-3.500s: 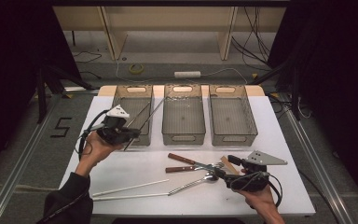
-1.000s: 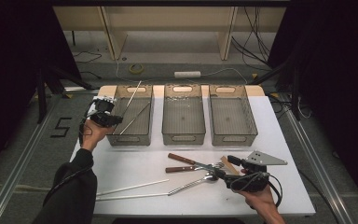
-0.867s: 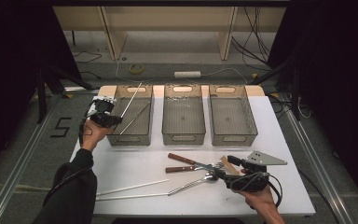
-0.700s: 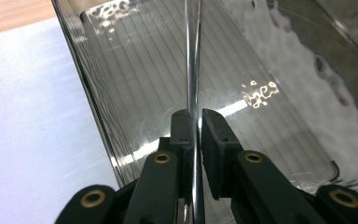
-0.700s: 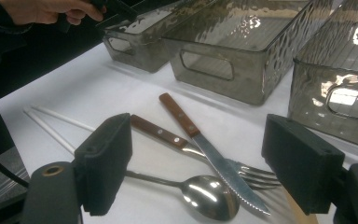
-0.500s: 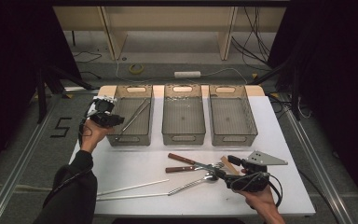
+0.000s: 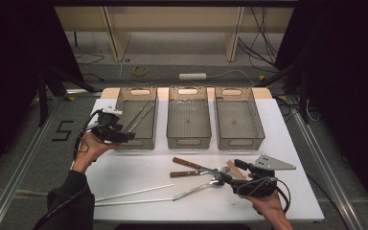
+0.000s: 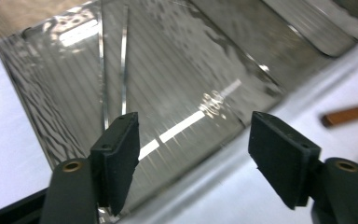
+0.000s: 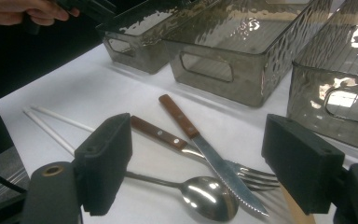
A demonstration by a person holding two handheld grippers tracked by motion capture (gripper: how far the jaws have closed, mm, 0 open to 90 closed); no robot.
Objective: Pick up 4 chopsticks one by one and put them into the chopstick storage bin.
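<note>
My left gripper (image 7: 128, 136) hovers at the near left corner of the left bin (image 7: 147, 143). Its jaws have just been opening and now stand open with nothing between them (image 8: 196, 156). Two metal chopsticks (image 7: 141, 115) lie inside that bin, and the left gripper view shows them beyond the jaws (image 8: 123, 65). My right gripper (image 7: 227, 178) rests low on the table, open (image 9: 196, 163), and points at a wooden-handled knife (image 9: 191, 135), a wooden-handled fork (image 9: 161, 133) and a spoon (image 9: 207, 196). None of these touches its pads.
Middle bin (image 7: 189, 143) and right bin (image 7: 241, 143) stand in a row with the left one. Two white chopsticks (image 7: 134, 193) lie near the table's front edge. A pale wooden piece (image 7: 235, 168) lies by the right gripper. The table (image 7: 124, 167) drops off close on the left.
The left gripper let go of a metal chopstick, which now lies in the left bin beside the other. The gripper then drew back toward the bin's near corner with open jaws. The right gripper has not moved.
</note>
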